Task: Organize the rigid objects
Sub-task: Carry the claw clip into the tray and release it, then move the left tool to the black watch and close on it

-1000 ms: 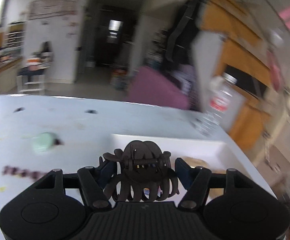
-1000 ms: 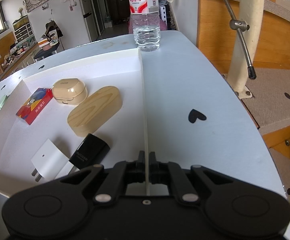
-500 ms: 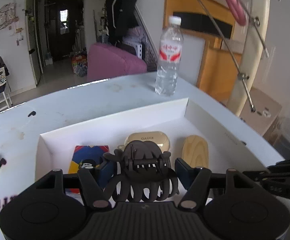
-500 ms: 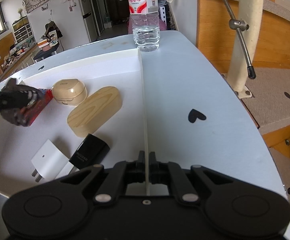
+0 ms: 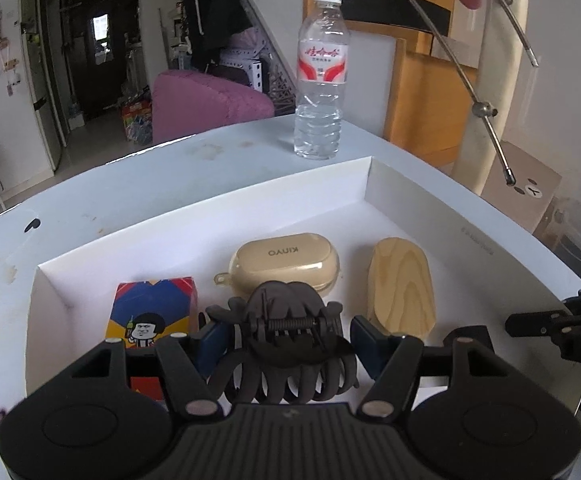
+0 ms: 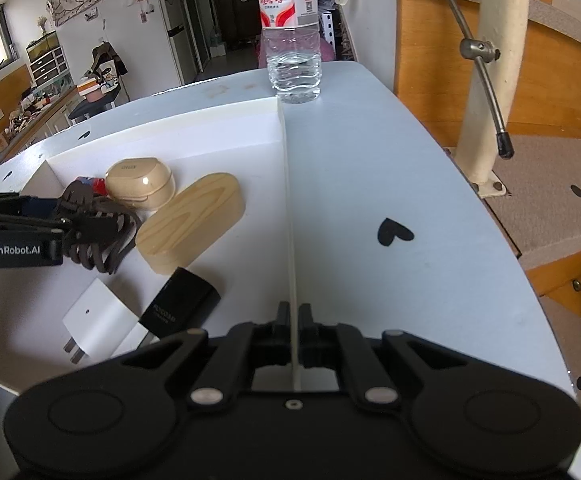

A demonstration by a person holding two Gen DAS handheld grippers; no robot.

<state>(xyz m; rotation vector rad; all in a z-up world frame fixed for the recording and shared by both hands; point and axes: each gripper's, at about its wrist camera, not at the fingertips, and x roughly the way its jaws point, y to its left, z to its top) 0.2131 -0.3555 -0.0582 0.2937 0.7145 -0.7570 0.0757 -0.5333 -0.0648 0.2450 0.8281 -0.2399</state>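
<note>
My left gripper [image 5: 286, 340] is shut on a dark brown hair claw clip [image 5: 286, 344] and holds it over the white box [image 5: 410, 188], above its floor between the colourful card box [image 5: 152, 312] and the wooden oval block [image 5: 404, 284]. The clip [image 6: 98, 228] and the left gripper [image 6: 66, 220] also show in the right wrist view. My right gripper [image 6: 294, 316] is shut on the box's right wall [image 6: 288, 216] at its near end. A beige earbud case [image 5: 286, 264], a black charger [image 6: 180, 306] and a white plug [image 6: 98, 320] lie in the box.
A water bottle [image 5: 322, 80] stands on the pale blue table [image 6: 370, 160] just behind the box. A black heart mark [image 6: 394, 234] is on the table right of the box. A cream post with metal rods [image 6: 490, 80] stands beyond the table's right edge.
My left gripper has swung right from the open table and come in over the box with the clip in it. The right gripper has stayed on the box wall.
</note>
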